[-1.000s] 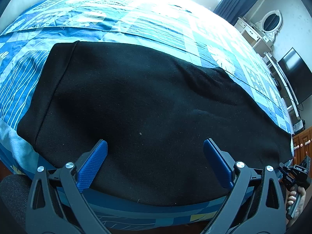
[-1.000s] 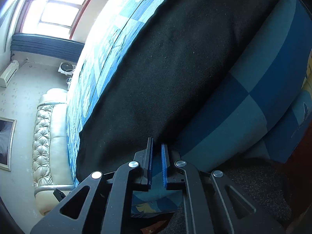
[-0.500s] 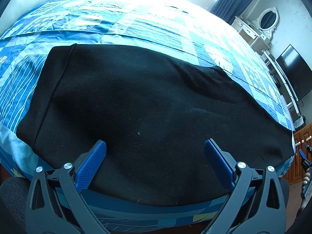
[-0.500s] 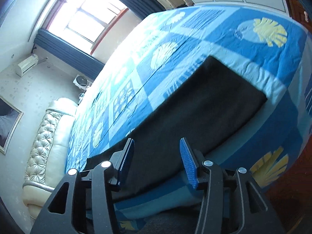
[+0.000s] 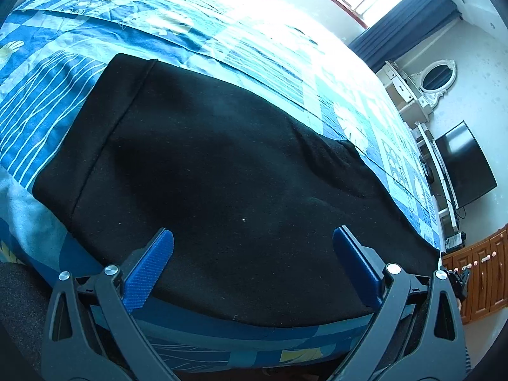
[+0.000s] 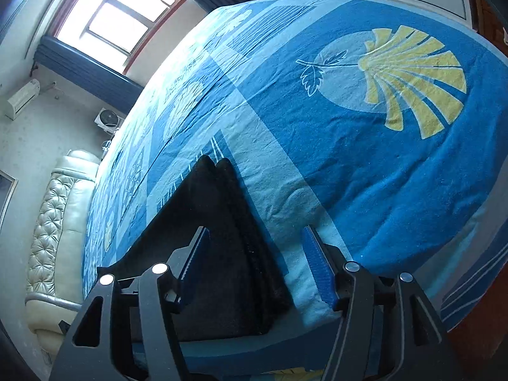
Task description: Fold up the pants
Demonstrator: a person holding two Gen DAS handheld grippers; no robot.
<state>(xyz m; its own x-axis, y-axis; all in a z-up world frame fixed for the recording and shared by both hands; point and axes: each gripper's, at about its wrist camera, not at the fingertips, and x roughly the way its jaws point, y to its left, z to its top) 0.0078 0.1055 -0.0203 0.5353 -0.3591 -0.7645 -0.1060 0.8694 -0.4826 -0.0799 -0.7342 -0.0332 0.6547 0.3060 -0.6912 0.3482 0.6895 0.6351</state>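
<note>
1. I see the black pants lying flat on the bed, along its near edge, folded into one long dark band
2. Their long axis runs parallel to that near edge: in my left wrist view the banded end, with a seam line across it, points toward the left side of the bed, and the other end tapers off to the right near the bed's corner
3. The near long edge of the pants sits just inside the bed's edge, with a strip of blue bedspread showing below it
4. In my right wrist view I look along the pants from their right end; there the layers are stacked, and the two upper corners stand side by side as small peaks
5. My left gripper is spread wide, its blue pads over the near edge of the pants and gripping nothing
6. My right gripper is also released, jaws apart, straddling the right end edge of the pants; one pad is over black cloth, the other over the pale blue bedspread
7. Past the bed I see a window with dark curtains, a tufted cream headboard, an oval mirror, a wall television and wooden cabinets
</note>
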